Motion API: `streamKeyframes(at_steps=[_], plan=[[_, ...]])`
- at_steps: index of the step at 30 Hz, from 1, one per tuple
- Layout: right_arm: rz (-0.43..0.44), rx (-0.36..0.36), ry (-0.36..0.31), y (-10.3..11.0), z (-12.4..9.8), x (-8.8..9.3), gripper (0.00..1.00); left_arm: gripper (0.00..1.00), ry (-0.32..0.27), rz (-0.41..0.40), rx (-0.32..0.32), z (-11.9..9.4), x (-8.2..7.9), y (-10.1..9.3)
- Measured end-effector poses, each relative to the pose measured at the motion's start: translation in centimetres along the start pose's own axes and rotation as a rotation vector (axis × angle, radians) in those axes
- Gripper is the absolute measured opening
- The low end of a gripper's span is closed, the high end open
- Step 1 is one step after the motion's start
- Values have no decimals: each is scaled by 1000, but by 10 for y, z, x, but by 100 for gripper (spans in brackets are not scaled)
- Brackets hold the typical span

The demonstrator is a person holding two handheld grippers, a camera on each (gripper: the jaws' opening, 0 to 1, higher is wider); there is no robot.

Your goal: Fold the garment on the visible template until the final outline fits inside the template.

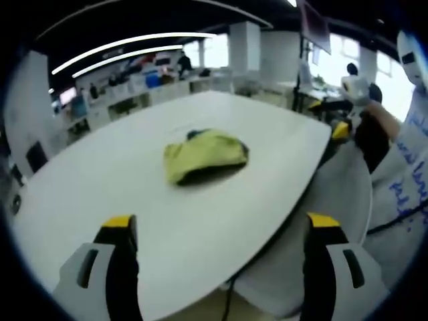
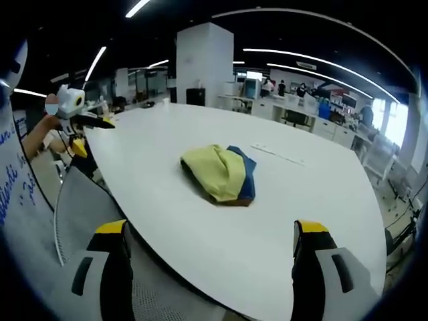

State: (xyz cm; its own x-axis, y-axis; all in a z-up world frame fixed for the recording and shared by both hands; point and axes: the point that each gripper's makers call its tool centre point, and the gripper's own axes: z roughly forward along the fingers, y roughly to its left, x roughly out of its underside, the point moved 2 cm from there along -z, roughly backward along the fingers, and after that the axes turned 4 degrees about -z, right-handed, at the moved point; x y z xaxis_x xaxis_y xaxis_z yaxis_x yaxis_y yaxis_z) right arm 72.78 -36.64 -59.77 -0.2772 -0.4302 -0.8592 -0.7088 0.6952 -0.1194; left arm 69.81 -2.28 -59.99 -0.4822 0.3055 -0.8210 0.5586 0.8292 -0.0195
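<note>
The left gripper view looks from beyond the table (image 1: 200, 221) edge, the garment (image 1: 204, 156) mid-frame, well off. The right gripper view faces the same table (image 2: 301, 221) and garment (image 2: 221, 172) from another side, equally far.

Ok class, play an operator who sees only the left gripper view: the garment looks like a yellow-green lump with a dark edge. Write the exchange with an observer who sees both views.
Operator: What colour is the garment's hidden side?
Observer: In the right gripper view the garment has a blue panel along one edge, beside the yellow-green part.
Operator: Anything else lying on the table?
Observer: A thin pale strip lies on the table beyond the garment, apart from it.
Operator: How does my left gripper look from the other side?
Observer: The left gripper is held off the table's edge, not touching the garment. Whether it is open can't be judged from there, but the left gripper view has its jaws wide apart.
</note>
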Motion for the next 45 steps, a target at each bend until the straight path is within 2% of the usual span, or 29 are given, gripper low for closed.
streamKeyframes(at_steps=[11,14,15,18,22,26,31,34,37,41,45], plan=[[-21,-26,-19,2,9,-7,100,99,6,9,0,3,1,0],[-28,-24,-19,0,13,-9,100,90,22,28,-5,3,2,0],[-36,-15,-23,-2,13,-10,100,88,25,34,-6,3,2,-1],[-45,8,-51,-8,15,-17,100,93,13,28,-15,5,1,2],[-56,19,-90,-14,17,-25,100,87,8,21,-21,5,0,4],[-68,14,-66,-19,25,-23,94,87,11,22,-23,7,1,3],[-91,0,-57,-23,33,-23,92,86,10,11,-23,8,1,3],[-107,-12,-35,-25,41,-20,95,85,18,6,-25,9,2,3],[-107,-25,-22,-28,49,-18,90,87,12,9,-32,9,2,4],[-110,-36,0,-36,57,-13,77,85,13,-2,-33,8,3,4],[-118,-52,11,-43,67,-7,73,86,13,-8,-44,8,4,5]])
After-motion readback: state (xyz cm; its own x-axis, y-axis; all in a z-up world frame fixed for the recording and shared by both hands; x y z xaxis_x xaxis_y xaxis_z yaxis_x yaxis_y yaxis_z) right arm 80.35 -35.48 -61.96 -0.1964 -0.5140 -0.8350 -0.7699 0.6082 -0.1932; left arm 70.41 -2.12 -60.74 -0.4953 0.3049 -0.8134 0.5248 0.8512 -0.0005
